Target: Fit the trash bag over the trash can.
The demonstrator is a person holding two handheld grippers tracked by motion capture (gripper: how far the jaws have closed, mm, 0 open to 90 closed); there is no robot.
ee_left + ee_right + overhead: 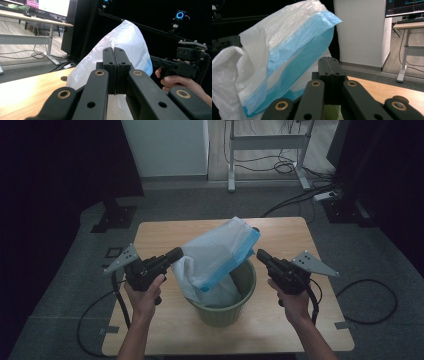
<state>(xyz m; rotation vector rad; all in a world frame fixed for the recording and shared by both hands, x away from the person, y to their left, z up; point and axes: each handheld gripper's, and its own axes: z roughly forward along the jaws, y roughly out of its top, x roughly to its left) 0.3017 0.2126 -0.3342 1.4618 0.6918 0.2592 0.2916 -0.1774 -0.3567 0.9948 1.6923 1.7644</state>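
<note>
A white and blue plastic bag (220, 251) stands half out of a green bin (248, 281) in the middle of the wooden table (285, 237), puffed up and leaning to the back right. My left gripper (176, 254) is at the bag's left edge, jaws pressed shut with no bag material visible between them. My right gripper (260, 254) is just right of the bag's blue band, also shut. The left gripper view has the shut left gripper (114, 50) in front of the bag (125, 42). Behind the shut right gripper (330, 60), the bag (287, 50) rises at the left.
The bin sits near the table's front edge, with bare wood to either side and behind. Cables (367, 310) trail from both grippers onto the grey floor. A white cabinet (167, 147), a desk frame (267, 142) and a black stand base (115, 217) are beyond the table.
</note>
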